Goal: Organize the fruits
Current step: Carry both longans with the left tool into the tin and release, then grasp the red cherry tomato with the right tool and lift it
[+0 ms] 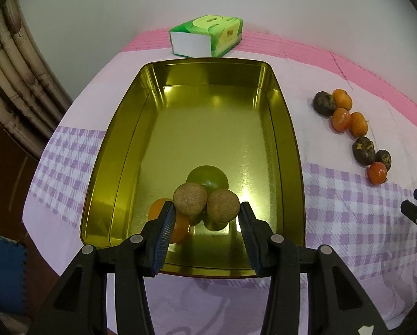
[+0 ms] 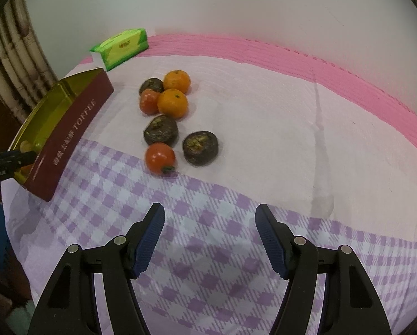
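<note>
My left gripper (image 1: 205, 209) is over the near end of the gold tin tray (image 1: 180, 81). Two joined brown round fruits (image 1: 205, 202) sit between its fingers, touching the left pad; I cannot tell if they are gripped. An orange (image 1: 177, 227) and a green fruit (image 1: 207, 177) lie in the tray beneath. My right gripper (image 2: 209, 212) is open and empty above the checked cloth. Ahead of it lie two oranges (image 2: 172, 103), two red tomatoes (image 2: 159, 157) and three dark wrinkled fruits (image 2: 200, 148). The tray (image 2: 69, 128) is at its left.
A green tissue pack (image 1: 208, 36) lies behind the tray by the white wall; it also shows in the right wrist view (image 2: 122, 47). A pink mat edge (image 2: 292, 55) runs along the back. A curtain (image 1: 16, 83) hangs at the left.
</note>
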Tool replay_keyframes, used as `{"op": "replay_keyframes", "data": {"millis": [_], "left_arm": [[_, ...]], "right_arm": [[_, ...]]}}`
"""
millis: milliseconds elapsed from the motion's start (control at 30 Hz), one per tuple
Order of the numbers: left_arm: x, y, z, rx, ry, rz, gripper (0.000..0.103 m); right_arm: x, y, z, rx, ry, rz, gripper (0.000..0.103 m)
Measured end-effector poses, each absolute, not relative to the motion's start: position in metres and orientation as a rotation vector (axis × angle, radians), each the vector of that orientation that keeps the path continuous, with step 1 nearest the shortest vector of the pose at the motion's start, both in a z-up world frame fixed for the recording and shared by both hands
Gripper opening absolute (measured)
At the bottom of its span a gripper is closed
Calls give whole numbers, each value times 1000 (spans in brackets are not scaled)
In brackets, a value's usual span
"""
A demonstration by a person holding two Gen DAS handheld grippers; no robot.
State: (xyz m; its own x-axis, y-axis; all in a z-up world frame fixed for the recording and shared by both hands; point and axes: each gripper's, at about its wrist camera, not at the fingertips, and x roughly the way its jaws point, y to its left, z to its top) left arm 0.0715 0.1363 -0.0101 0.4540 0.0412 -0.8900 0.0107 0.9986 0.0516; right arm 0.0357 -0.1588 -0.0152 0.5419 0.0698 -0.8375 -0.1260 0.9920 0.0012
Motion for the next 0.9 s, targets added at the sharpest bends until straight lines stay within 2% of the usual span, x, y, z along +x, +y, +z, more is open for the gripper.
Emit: {"op": "replay_keyframes", "data": {"millis": [633,900], "left_arm": [[69,135,-11,63,1105,21,43],[69,137,-8,46,1102,17,43]], "right_arm": [[78,-119,-29,-123,1008,190,68],[88,-112,-35,-138,1010,186,62]]}}
